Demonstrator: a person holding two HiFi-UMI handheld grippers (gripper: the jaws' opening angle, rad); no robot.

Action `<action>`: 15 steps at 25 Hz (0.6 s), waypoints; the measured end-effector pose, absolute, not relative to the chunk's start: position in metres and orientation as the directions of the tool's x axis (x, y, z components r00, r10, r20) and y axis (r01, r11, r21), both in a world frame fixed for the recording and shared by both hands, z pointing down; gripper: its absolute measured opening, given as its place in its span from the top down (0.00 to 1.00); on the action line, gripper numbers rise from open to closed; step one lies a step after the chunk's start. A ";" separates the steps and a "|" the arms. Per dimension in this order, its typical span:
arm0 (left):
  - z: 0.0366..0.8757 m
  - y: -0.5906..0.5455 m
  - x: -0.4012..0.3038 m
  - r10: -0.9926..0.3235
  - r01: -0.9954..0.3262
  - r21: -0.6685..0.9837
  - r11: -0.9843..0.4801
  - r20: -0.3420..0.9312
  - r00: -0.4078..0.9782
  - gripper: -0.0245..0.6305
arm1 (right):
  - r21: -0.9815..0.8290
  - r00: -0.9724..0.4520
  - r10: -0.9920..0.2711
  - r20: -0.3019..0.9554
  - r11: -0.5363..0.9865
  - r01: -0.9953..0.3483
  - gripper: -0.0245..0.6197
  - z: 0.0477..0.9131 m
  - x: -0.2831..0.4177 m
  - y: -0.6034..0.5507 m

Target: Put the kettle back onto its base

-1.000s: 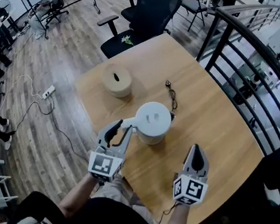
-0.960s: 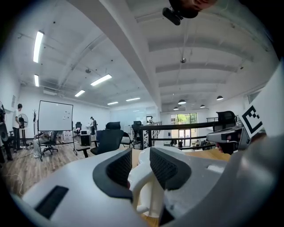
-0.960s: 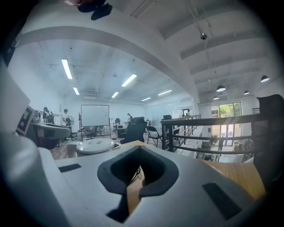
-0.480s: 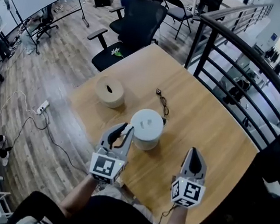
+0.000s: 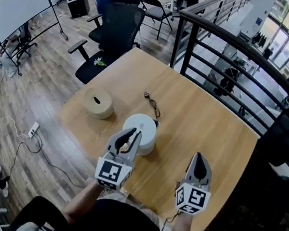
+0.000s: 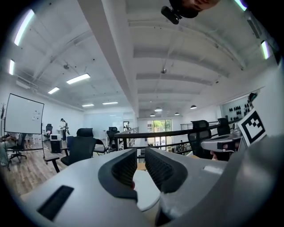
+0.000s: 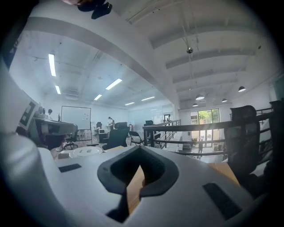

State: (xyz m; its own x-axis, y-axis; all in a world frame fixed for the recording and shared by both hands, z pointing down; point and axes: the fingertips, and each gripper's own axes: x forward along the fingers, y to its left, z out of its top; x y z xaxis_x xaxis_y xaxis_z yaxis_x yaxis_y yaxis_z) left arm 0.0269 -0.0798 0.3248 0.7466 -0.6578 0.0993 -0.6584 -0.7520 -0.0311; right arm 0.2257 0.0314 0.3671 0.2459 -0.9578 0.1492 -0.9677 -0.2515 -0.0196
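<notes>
KETTLE: white kettle (image 5: 145, 126) stands mid-frame on the table (image 5: 208, 122) | LEFT: your left gripper (image 5: 133, 133) jaws have just been closing, slim gap, nothing gripped | RIGHT: right gripper (image 5: 199, 158) closed, empty | HANDLING: expect a rigid, smooth shell, possibly water-heavy; grip its handle, keep it upright.

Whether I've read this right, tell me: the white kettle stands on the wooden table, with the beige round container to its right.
One slip: in the head view the beige round container is left of the white kettle, not right of it. The kettle does stand on the wooden table.
</notes>
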 end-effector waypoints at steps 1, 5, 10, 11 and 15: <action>0.326 -0.078 0.031 -0.643 -0.644 -0.033 -0.765 0.097 0.759 0.88 | -0.018 0.259 -0.954 0.148 -0.265 -0.964 0.96 0.367 0.227 0.035; 0.325 -0.071 0.053 -0.586 -0.588 -0.010 -0.809 0.106 0.803 0.89 | -0.006 0.319 -0.938 0.137 -0.322 -0.947 0.96 0.366 0.235 0.052; 0.324 -0.063 0.077 -0.517 -0.518 -0.007 -0.855 0.089 0.851 0.91 | 0.001 0.394 -0.910 0.132 -0.397 -0.918 0.96 0.364 0.245 0.077; 0.324 -0.060 0.081 -0.504 -0.506 -0.004 -0.863 0.087 0.859 0.91 | 0.003 0.407 -0.905 0.127 -0.410 -0.912 0.96 0.363 0.247 0.083; 0.326 -0.049 0.098 -0.452 -0.454 -0.003 -0.891 0.090 0.887 0.93 | 0.012 0.465 -0.876 0.127 -0.467 -0.884 0.96 0.360 0.254 0.105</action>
